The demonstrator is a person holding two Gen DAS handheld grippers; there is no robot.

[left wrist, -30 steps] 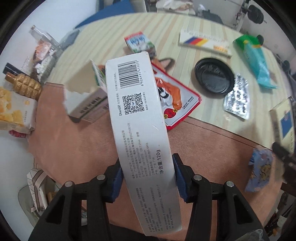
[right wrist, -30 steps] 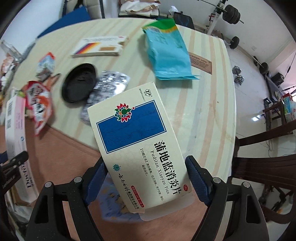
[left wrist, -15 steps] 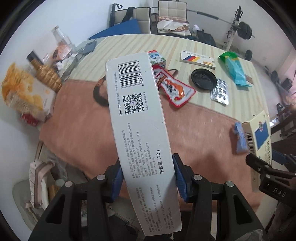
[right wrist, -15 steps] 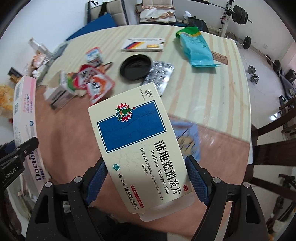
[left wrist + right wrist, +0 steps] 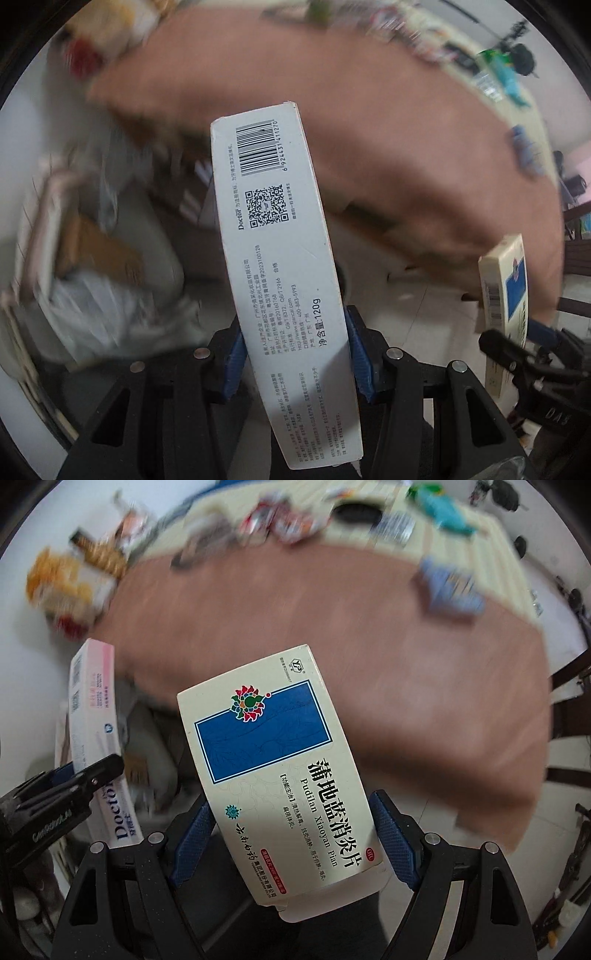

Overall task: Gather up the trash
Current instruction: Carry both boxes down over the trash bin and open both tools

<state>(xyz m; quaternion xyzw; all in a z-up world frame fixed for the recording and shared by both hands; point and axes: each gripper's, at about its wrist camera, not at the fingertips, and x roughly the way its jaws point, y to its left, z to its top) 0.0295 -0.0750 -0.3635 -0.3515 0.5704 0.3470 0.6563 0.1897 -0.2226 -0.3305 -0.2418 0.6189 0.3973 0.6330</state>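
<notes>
The left gripper [image 5: 295, 354] has its blue pads clamped on the two long sides of a long white toothpaste box [image 5: 275, 266], gripped near its lower end; the barcode end sticks out ahead of the fingers. In the right wrist view the same box [image 5: 96, 731] shows its pink-and-white face at the left, beside the left gripper's black finger.

The right gripper [image 5: 291, 834] has its jaws set wide and pressed against both long edges of a cream medicine box [image 5: 273, 764] with a blue panel. The box lies tilted between the pads, its open flap end toward the camera. From the left wrist view this box [image 5: 506, 291] appears at the right, edge-on, in the right gripper's fingers.

Both boxes are held off the table, past its near edge. The table [image 5: 332, 635] curves across the upper part of both views, its near part covered by a plain pinkish-brown cloth, its far part by a pale striped surface. Litter stays along the far edge: a blue wrapper [image 5: 450, 587] near the right edge, a teal bag [image 5: 443, 506], a black lid [image 5: 358, 511], red packets [image 5: 288, 520], all blurred.

Below the left gripper, beyond the table's edge, stands a pale bin [image 5: 92, 266] lined with a white bag and holding brown cardboard, blurred. Open tiled floor [image 5: 406, 310] lies between the two grippers. Dark chair frames [image 5: 569, 723] stand at the table's right edge.
</notes>
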